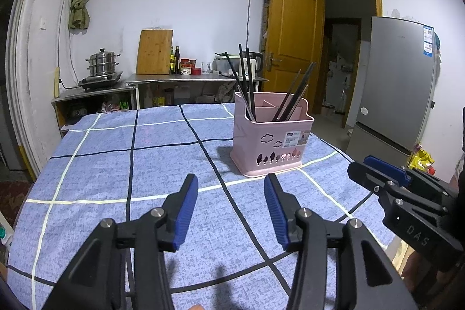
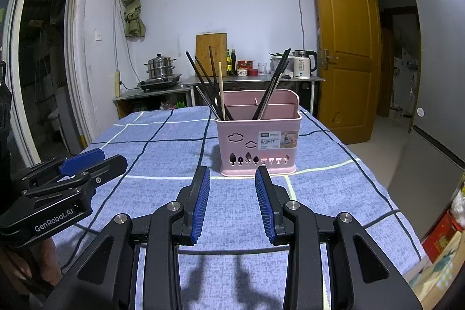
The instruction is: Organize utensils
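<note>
A pink utensil basket (image 1: 271, 144) (image 2: 257, 143) stands upright on the blue checked tablecloth (image 1: 145, 164) (image 2: 162, 153). Several dark chopsticks (image 1: 247, 83) (image 2: 203, 80) lean in its left compartment, with one pale wooden stick (image 2: 221, 90) among them. More dark chopsticks (image 1: 296, 95) (image 2: 274, 77) lean in a right-hand compartment. My left gripper (image 1: 231, 185) hovers over the cloth short of the basket, open, nothing between its blue pads. My right gripper (image 2: 232, 176) faces the basket's front, open and empty; it also shows at the right edge as the right gripper (image 1: 377, 167).
The table's right edge drops off beside a grey fridge (image 1: 398, 83) (image 2: 438, 71). Behind the table stand a steel counter (image 1: 189, 77) with bottles, jars and a kettle (image 2: 303, 63), a steamer pot (image 1: 101, 63), and an open wooden door (image 2: 345, 48).
</note>
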A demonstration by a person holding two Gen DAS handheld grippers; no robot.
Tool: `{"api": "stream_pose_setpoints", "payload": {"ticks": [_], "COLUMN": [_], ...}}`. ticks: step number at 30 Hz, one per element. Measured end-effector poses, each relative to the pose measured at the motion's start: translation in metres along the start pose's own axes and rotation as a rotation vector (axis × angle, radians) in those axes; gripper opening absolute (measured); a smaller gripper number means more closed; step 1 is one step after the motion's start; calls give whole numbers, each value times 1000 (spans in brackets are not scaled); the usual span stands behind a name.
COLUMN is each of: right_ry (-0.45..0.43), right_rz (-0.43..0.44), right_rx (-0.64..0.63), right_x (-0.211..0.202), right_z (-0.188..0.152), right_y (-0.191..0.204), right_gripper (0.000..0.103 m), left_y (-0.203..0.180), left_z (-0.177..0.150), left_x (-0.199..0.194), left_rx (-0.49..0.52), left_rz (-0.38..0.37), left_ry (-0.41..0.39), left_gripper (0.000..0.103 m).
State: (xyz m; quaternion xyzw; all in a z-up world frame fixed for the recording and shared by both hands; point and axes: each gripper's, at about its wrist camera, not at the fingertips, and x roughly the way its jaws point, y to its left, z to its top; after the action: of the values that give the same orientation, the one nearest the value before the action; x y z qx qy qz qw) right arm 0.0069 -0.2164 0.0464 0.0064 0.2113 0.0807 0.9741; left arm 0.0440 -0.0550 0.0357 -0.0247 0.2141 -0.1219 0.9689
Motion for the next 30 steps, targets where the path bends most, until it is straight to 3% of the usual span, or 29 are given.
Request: {"api": "stream_pose_setpoints", "payload": {"ticks": [30], "right_ry": [4], "right_rz": [0], "right_rx": [-5], "right_x": [-1], "right_z": [-1], "right_y": [4], "right_gripper": [33], "left_y": [-7], "left_z": [-5], "left_x": [-2], "left_rx": [30], "left_rz": [16], "left_ry": [16], "left_gripper": [50]}}
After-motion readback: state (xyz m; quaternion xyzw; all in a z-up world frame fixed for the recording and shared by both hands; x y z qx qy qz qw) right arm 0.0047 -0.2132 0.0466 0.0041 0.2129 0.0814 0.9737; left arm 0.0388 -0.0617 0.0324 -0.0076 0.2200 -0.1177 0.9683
